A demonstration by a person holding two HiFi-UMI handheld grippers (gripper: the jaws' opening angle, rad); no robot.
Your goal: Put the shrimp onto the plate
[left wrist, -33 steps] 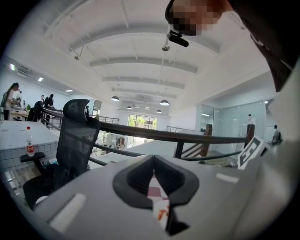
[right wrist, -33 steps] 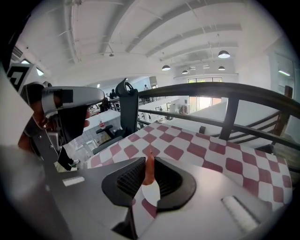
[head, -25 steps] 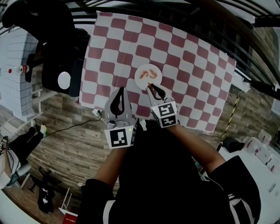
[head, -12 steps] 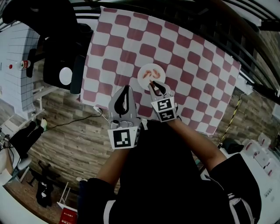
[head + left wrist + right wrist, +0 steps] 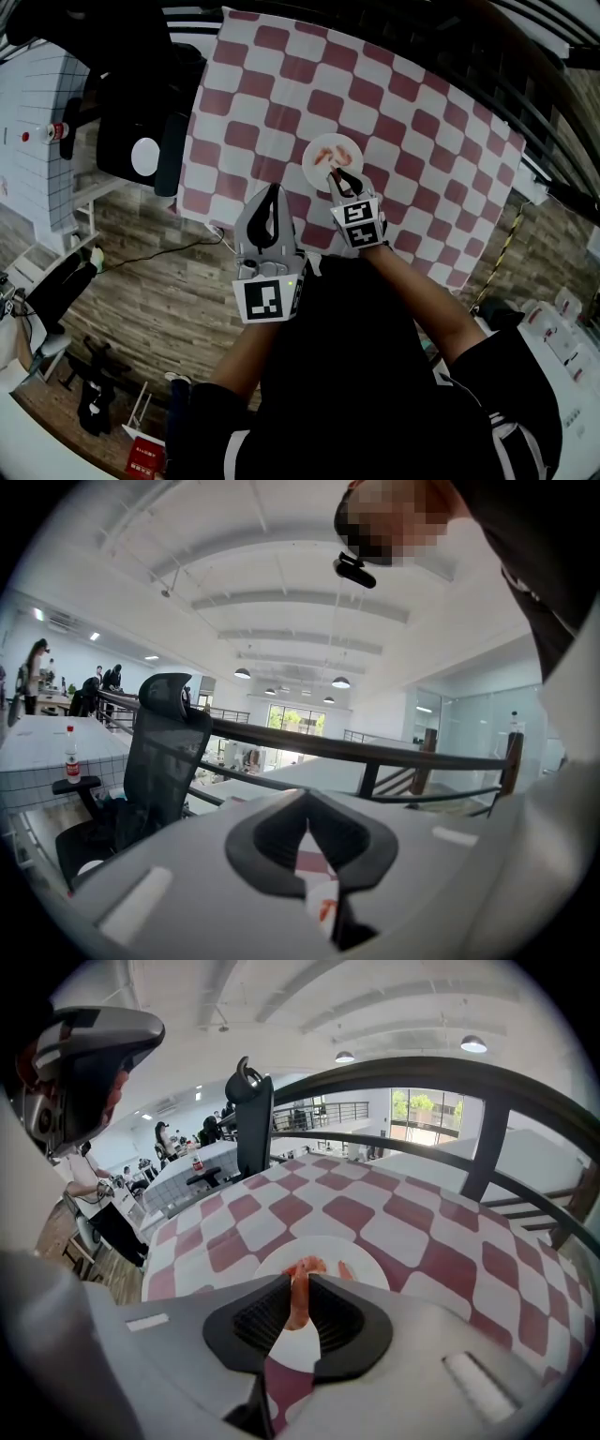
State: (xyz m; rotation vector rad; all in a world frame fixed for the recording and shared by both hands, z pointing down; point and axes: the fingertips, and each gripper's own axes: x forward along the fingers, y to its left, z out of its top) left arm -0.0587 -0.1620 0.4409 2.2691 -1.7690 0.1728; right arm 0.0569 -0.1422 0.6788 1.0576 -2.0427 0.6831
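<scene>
- The shrimp [image 5: 298, 1305] you are carrying hangs upright between the jaws of the right gripper [image 5: 298, 1283]. They are closed to a narrow gap on it. It is above the near part of the plate [image 5: 367, 1266] and not yet lying on it.
- Other shrimp [image 5: 328, 154] already lie on the far half of the plate, so I judge this to be the placing step, late in the task.
- The next move, as I see it: lower a little over the bare white near side, then part the jaws so the shrimp drops inside the rim. If you release too near yourself, it could land on the checked cloth [image 5: 403, 122].
- Your left gripper [image 5: 273, 191] sits left of the plate and nearer you, over the near edge of the cloth. Its jaws are brought together with nothing between them — it has no part in this step.
- Left of the table stands a black office chair [image 5: 131, 103], well apart from the work.
</scene>
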